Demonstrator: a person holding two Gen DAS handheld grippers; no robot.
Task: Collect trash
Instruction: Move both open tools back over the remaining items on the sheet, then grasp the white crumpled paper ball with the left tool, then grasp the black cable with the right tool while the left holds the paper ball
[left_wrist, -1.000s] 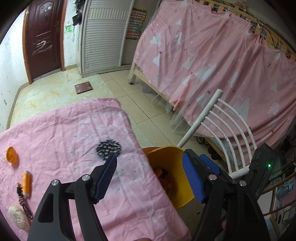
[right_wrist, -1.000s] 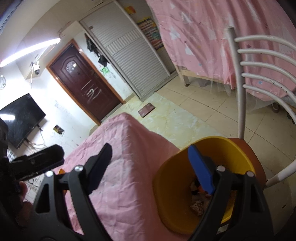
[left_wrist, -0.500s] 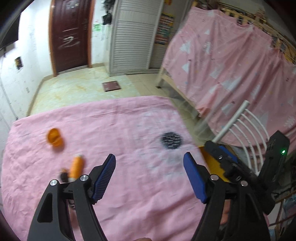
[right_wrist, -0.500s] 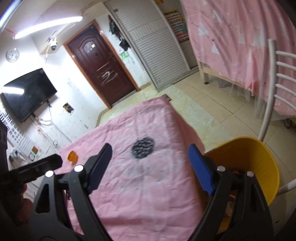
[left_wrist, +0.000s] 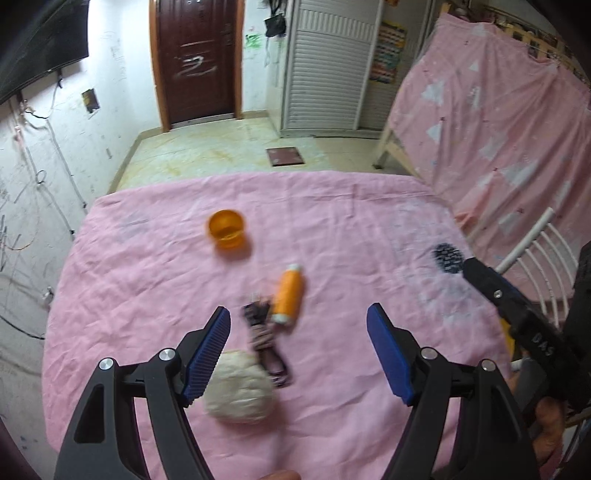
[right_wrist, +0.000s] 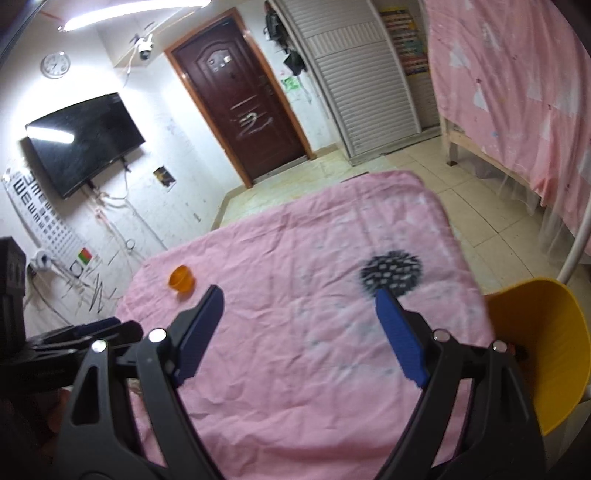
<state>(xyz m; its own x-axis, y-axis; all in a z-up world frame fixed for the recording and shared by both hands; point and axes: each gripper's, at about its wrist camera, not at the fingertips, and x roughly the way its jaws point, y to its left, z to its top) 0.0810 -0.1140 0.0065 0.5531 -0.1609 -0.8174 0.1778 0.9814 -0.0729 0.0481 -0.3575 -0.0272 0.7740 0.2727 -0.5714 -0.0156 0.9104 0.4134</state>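
Note:
On the pink-covered table (left_wrist: 147, 280) lie a crumpled white paper ball (left_wrist: 240, 387), a dark tangled cord (left_wrist: 264, 339), an orange bottle (left_wrist: 289, 293) on its side and an orange cup (left_wrist: 226, 229). My left gripper (left_wrist: 298, 349) is open and empty, hovering just above the paper ball and cord. My right gripper (right_wrist: 295, 332) is open and empty over the table's right half; it also shows in the left wrist view (left_wrist: 517, 314). The yellow trash bin (right_wrist: 546, 354) stands off the table's right edge. The orange cup shows far left in the right wrist view (right_wrist: 181, 279).
A black printed patch (right_wrist: 392, 272) marks the cloth near the right edge. A white metal chair (left_wrist: 535, 254) stands behind the bin. A pink-curtained bunk bed (left_wrist: 498, 110) fills the right side. A door (left_wrist: 199, 59), a wall TV (right_wrist: 85, 140) and tiled floor lie beyond.
Both grippers have swung left, away from the yellow bin and back over the table. The left gripper now faces the paper ball, cord and bottle. Both stayed open.

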